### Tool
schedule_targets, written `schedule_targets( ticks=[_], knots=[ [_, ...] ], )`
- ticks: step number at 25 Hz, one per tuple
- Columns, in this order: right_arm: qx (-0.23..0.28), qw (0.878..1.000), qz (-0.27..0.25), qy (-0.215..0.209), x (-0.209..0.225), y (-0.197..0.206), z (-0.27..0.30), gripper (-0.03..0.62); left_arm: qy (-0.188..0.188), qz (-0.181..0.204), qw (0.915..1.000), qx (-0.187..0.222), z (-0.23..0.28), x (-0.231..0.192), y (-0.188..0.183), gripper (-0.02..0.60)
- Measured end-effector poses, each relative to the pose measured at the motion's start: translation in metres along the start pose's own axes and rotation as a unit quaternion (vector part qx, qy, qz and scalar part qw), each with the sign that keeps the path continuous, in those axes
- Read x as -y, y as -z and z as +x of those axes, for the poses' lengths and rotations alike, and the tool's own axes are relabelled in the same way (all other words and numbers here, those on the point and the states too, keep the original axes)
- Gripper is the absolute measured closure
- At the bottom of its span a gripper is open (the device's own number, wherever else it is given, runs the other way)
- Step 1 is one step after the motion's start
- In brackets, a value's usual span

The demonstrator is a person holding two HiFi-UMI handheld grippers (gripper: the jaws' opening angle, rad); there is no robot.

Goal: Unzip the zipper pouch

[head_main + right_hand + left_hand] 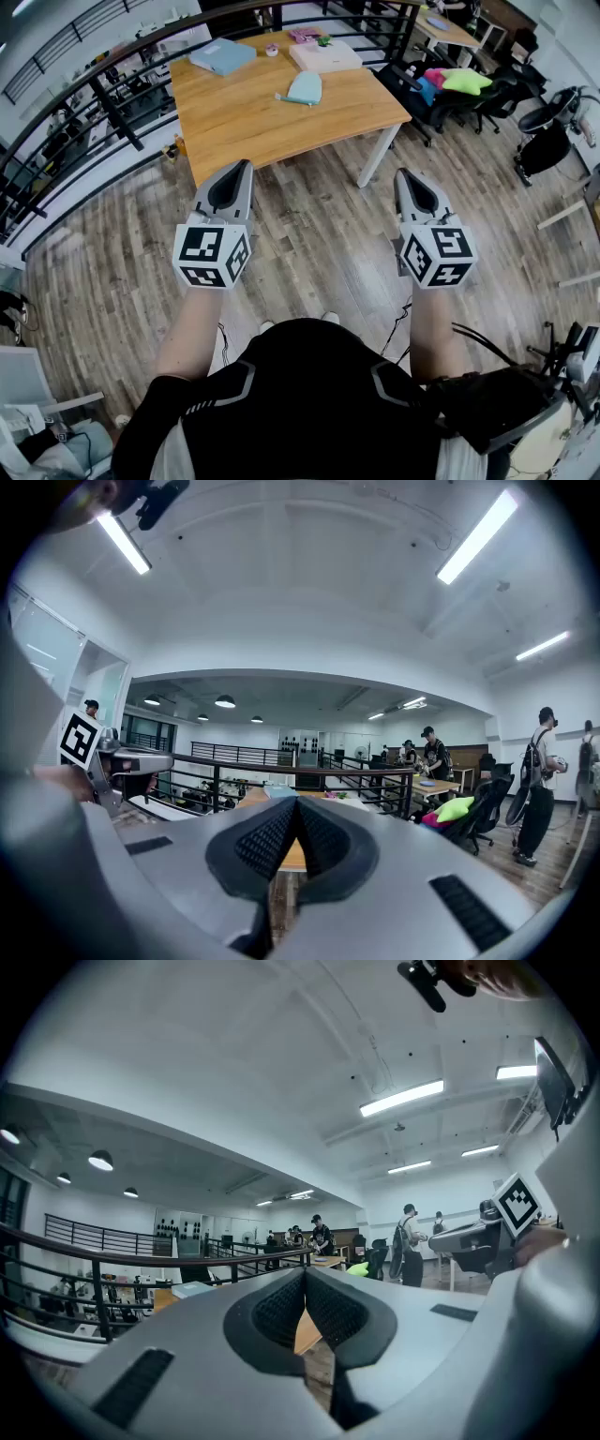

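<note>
In the head view, the pale teal zipper pouch [305, 88] lies flat on the wooden table [244, 117], towards its far right part. Both grippers are held over the plank floor, well short of the table's near edge and apart from the pouch. My left gripper [246, 166] is shut with nothing in it; in its own view the pads [281, 1309] meet at the tip [304, 1275]. My right gripper [403, 173] is also shut and empty, its pads [319, 836] closed together at the tip [296, 802]. The pouch cannot be made out in either gripper view.
On the table also lie a blue flat case [222, 55], a pale box [324, 56] and a pink item [303, 35]. A black railing [112, 70] curves behind the table. Office chairs with bright cushions [455, 80] stand to the right. People [409, 1241] stand far off.
</note>
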State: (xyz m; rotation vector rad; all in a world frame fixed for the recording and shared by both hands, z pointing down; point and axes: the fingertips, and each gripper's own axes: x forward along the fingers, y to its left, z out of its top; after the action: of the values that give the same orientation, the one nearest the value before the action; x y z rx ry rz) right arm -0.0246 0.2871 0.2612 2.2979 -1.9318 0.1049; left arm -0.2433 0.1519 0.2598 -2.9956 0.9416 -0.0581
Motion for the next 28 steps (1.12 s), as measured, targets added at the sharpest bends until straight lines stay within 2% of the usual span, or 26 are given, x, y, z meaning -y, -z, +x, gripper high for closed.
schedule_targets(
  ticks=[3,9,22,28],
  knots=[
    [-0.001,1.000,0.001,-0.002,0.001,0.001,0.000,0.586,0.001,0.014,0.9999,0.002,0.001,0.003,0.000,0.552],
    [0.004,1.000,0.020,-0.012,0.001,0.002,-0.001,0.585,0.002,0.017,0.9998,0.002,0.000,0.007,-0.002,0.551],
    [0.002,1.000,0.011,-0.022,0.001,0.005,-0.001,0.585,0.002,0.000,1.0000,-0.003,0.003,0.012,0.006,0.549],
    [0.004,1.000,-0.023,-0.008,0.005,0.001,-0.002,0.585,0.001,0.003,1.0000,-0.007,0.006,0.014,0.008,0.549]
  ],
)
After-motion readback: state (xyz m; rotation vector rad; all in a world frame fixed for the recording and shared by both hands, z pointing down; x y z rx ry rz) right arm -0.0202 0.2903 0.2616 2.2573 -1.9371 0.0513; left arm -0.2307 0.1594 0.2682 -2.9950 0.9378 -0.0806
